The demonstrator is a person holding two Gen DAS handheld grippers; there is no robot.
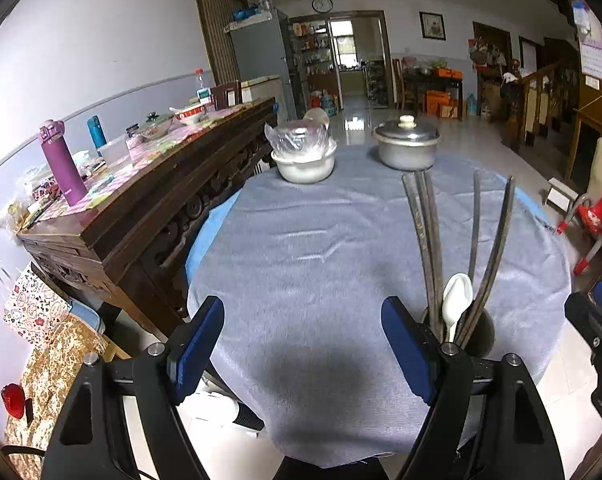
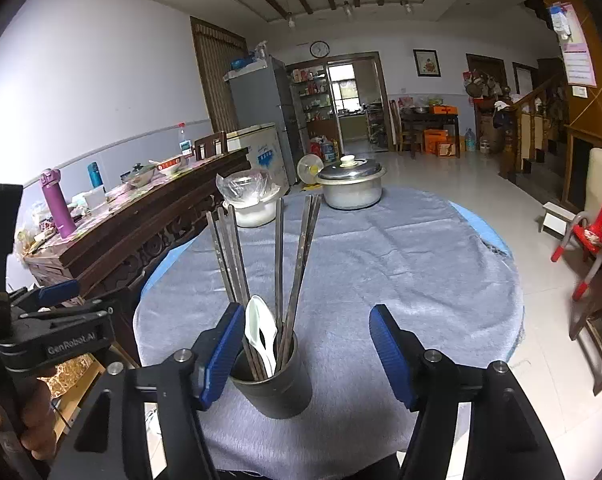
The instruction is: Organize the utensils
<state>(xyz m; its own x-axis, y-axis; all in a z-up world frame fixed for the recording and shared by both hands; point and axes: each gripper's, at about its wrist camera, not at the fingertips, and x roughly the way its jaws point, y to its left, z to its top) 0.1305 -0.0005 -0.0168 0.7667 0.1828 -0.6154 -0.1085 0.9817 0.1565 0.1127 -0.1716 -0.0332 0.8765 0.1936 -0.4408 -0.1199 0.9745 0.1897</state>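
Round desk (image 2: 421, 264) under grey cloth (image 1: 301, 248), blue underlayer showing at rim. Dark cylindrical holder (image 2: 279, 388) near front edge, upright; in left wrist view mostly hidden behind right-hand finger of left tool. Chopsticks (image 2: 237, 264), dark, standing fanned in holder; exact count hard to make out. White spoon (image 2: 261, 330) among them, bowl up, handle hidden inside. Left tool (image 1: 303, 344): spread, nothing between fingers, hovering over bare cloth left of holder. Right tool (image 2: 303, 356): spread, holder just inside left finger; contact not discernible. Far edge: white bowl (image 1: 305, 162) with plastic-wrapped contents, lidded metal pot (image 1: 406, 146), apart. Wooden sideboard (image 1: 149, 200) at left, cluttered, cut off by frame.
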